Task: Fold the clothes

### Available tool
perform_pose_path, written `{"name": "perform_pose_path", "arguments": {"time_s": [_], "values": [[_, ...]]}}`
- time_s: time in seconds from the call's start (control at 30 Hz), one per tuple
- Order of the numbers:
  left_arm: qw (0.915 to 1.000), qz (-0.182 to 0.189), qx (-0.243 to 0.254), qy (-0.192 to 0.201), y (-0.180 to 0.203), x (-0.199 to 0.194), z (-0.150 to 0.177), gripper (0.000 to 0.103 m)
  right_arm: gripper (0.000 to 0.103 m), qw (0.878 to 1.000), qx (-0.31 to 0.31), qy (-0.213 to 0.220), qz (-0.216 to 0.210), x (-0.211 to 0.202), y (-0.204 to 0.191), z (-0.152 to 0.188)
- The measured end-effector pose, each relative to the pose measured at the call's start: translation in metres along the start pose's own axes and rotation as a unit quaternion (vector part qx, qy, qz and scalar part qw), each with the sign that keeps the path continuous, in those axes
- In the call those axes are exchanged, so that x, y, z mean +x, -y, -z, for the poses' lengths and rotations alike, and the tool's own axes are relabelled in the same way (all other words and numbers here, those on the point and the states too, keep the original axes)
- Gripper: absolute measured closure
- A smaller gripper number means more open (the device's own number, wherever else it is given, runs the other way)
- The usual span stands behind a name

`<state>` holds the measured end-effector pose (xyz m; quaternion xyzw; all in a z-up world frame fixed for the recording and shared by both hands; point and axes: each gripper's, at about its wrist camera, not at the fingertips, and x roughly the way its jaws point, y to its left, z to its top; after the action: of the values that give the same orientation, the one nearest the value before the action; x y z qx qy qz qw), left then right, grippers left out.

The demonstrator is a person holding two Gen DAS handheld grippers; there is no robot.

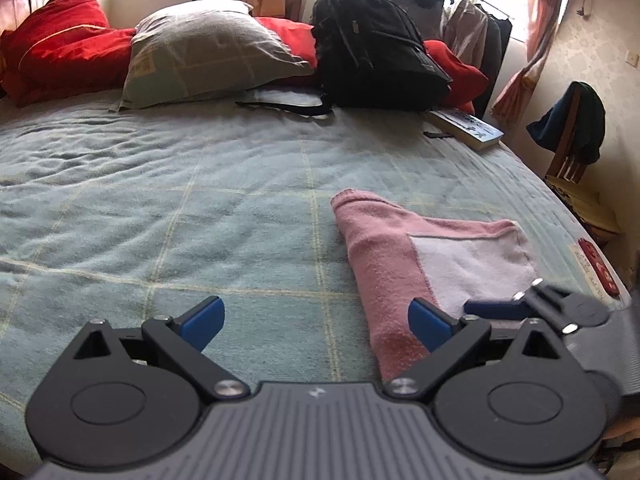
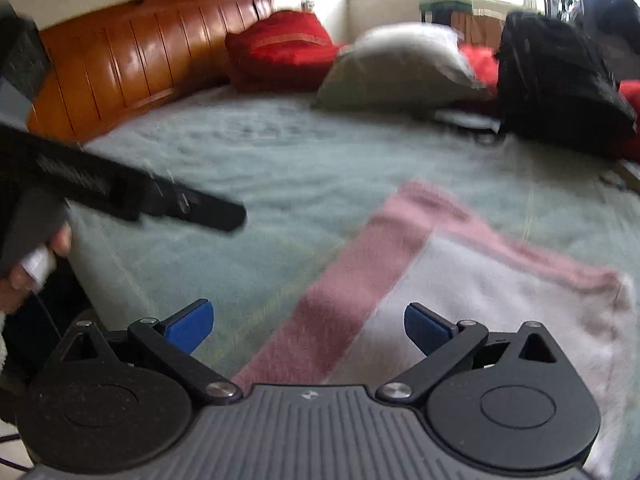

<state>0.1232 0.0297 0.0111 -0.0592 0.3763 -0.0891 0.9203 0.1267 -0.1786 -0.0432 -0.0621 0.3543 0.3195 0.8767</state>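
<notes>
A folded pink terry-cloth towel with a pale white panel (image 1: 404, 264) lies flat on a bed covered by a grey-green checked blanket (image 1: 160, 200), toward the bed's right-hand edge as the left wrist camera sees it. The left gripper (image 1: 316, 322) hovers over the blanket at the towel's near left edge, its blue-padded fingers (image 1: 206, 320) spread wide and holding nothing; its right finger sits in front of the pink border. The right gripper (image 2: 308, 326) hangs above the same towel (image 2: 460, 280), likewise with fingers wide apart and empty, one blue pad (image 2: 426, 326) in front of the white panel. In the left wrist view the right gripper's blue tips show at the towel's near right corner, close to the cloth; whether they touch it cannot be told. The right wrist view is blurred; at its left edge a person's hand (image 2: 24, 268) grips the black handle of the left tool. At the far side of the bed rest a grey-and-green pillow (image 1: 208, 52), red cushions (image 1: 60, 44) and a black backpack (image 1: 376, 48), with a paperback book (image 1: 468, 126) near the bed's edge. A glossy brown wooden headboard (image 2: 132, 56) runs along one side, and a wooden chair draped with dark clothing (image 1: 572, 128) stands by the wall.
</notes>
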Motion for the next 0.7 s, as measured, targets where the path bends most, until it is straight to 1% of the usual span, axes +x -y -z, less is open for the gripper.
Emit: {"name": "perform_pose_path", "arguments": {"time_s": [0.1,0.17,0.23,0.3,0.37,0.47,0.5,0.57,0.6,0.7], "values": [[1.0,0.001,-0.001,0.0,-0.001,-0.003,0.001,0.005,0.0,1.0,0.002,0.002,0.008,-0.01,0.001,0.008],[1.0,0.001,-0.003,-0.001,0.0,-0.001,0.001,0.005,0.0,1.0,0.014,0.019,0.015,-0.024,0.006,0.008],[1.0,0.002,-0.003,-0.004,0.002,0.0,0.002,0.005,0.0,0.998,0.027,0.042,0.038,-0.04,0.016,0.008],[0.9999,0.009,0.003,-0.005,0.006,0.001,0.003,0.005,0.0,0.995,0.048,0.052,0.064,-0.049,0.031,0.011],[0.9998,0.016,0.009,-0.007,0.01,0.002,0.003,0.005,0.0,0.992,0.077,0.052,0.082,-0.053,0.049,0.016],[0.9996,0.021,0.014,-0.009,0.014,0.002,0.004,0.005,0.0,0.985,0.115,0.026,0.125,-0.05,0.074,0.034],[0.9997,0.019,0.015,-0.01,0.015,0.002,0.004,0.005,0.0,0.984,0.117,0.026,0.133,-0.052,0.078,0.039],[0.9997,0.017,0.013,-0.011,0.014,0.002,0.003,0.005,0.0,0.984,0.113,0.034,0.13,-0.059,0.079,0.043],[0.9997,0.017,0.013,-0.011,0.014,0.003,0.002,0.005,0.0,0.985,0.113,0.04,0.125,-0.062,0.078,0.042],[0.9996,0.02,0.013,-0.012,0.017,0.004,0.001,0.005,0.0,0.984,0.109,0.059,0.128,-0.069,0.076,0.035]]}}
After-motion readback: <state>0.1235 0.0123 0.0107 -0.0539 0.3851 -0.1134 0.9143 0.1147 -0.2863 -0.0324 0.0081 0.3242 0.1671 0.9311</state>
